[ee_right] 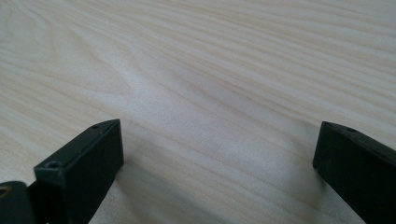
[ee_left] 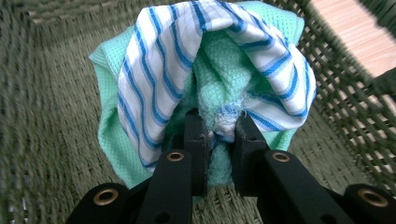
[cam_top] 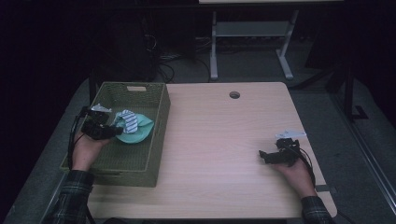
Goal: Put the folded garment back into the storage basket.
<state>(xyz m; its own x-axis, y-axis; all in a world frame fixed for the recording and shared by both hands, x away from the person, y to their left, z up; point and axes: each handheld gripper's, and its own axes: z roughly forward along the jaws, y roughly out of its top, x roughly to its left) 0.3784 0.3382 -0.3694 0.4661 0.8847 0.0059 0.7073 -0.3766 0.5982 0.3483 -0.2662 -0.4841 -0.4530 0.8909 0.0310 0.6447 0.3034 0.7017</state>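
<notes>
Clearly the step in hand is putting the cloth [ee_left: 205,79] into the basket [cam_top: 159,116]: the left gripper [cam_top: 113,131] is over the basket's inside with its jaws pinched narrow on a fold of the cloth, a mint-green waffle piece with a blue-striped white part bunched over it. In the left gripper view the fabric bulges out ahead of the jaws and the woven green floor and walls stand close behind it; from the high view the bundle sits inside the basket toward its right wall, though whether it already rests on the floor I cannot tell. The right gripper [cam_top: 262,154] lies near the right edge of the table [cam_top: 219,140], well apart from the basket, jaws spread wide with nothing between them, bare wood beneath. Judging from this, the next move calls for lowering the bundle until the floor bears it, then opening the left jaws and drawing back without snagging the loose weave on the pads or the basket's rim.
</notes>
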